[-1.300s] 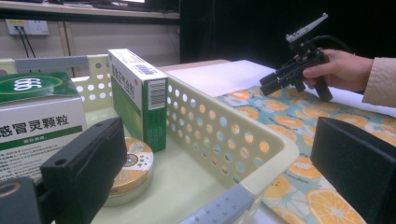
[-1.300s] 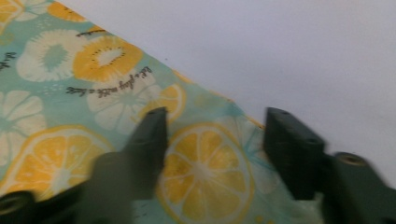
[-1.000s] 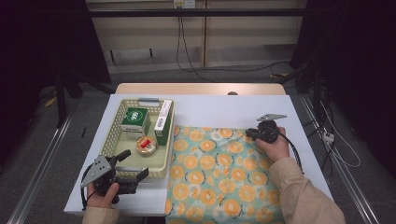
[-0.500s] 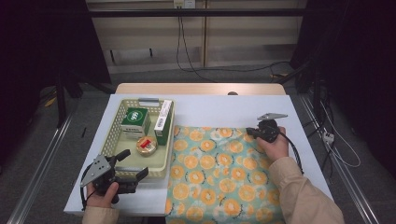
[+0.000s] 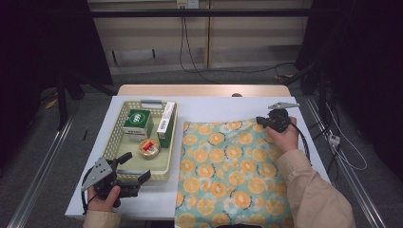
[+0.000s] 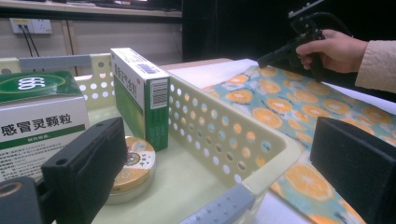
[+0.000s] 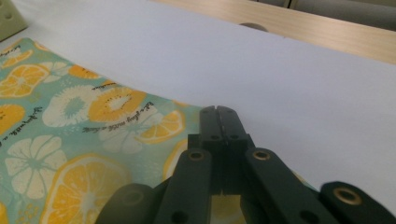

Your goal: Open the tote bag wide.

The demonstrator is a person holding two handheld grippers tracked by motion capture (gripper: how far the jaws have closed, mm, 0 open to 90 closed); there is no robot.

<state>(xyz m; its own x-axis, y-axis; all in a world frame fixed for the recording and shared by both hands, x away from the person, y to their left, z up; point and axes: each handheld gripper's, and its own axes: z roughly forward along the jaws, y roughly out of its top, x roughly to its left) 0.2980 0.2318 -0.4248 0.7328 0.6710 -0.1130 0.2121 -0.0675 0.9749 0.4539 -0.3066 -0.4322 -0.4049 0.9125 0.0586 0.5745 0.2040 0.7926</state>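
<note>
At my left, my left gripper (image 5: 132, 173) hangs in my hand at the near left corner of the white table (image 5: 209, 107), its jaws spread wide, with the near rim of the pale yellow perforated basket (image 5: 113, 147) between them. In the left gripper view one pad sits over the inside of the basket and the other over the cloth beside it.

Inside the basket, a green-and-white medicine box (image 5: 137, 124) lies flat toward the far left. A small round yellow tin (image 5: 148, 147) with a red mark on its lid sits nearer me, just beside a slim green-and-white carton (image 5: 166, 125) that stands on its long edge along the basket's right wall, barcode facing out in the left gripper view (image 6: 159, 87).

Right of the basket, a teal cloth printed with orange slices (image 5: 228, 171) lies spread over the table, and its near edge hangs over the table's near side.

At the cloth's far right corner, my right gripper (image 5: 260, 121) has its jaws pressed together on that corner; in the right gripper view the closed tips (image 7: 222, 122) meet right at the fabric's edge against the bare tabletop.
</note>
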